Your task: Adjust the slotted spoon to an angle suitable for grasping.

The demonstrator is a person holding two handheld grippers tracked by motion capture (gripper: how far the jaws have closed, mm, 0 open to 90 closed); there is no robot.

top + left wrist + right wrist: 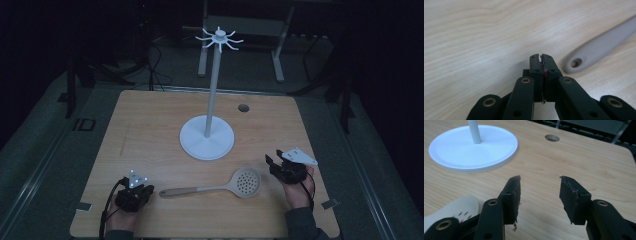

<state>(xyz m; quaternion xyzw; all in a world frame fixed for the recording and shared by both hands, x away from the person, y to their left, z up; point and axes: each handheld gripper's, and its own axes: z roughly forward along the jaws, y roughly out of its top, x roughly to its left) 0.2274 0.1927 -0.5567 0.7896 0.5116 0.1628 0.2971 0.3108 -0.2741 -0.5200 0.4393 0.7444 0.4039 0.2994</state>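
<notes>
A pale slotted spoon (215,187) lies flat near the table's front edge, its perforated bowl (247,181) to the right and its handle end with a hang hole (576,63) to the left. My left gripper (148,189) rests on the table just left of the handle tip, jaws shut with nothing between them (541,57). My right gripper (270,161) is held just right of the spoon's bowl (456,207), its jaws open and empty (540,180). A white hook stand (207,137) with a tall pole and a ring of hooks (219,38) stands mid-table.
The wooden table (150,130) has a round cable hole (243,107) at the back right. The stand's wide base (471,145) lies ahead and left of my right gripper. Dark floor and a metal frame (277,45) lie beyond the table.
</notes>
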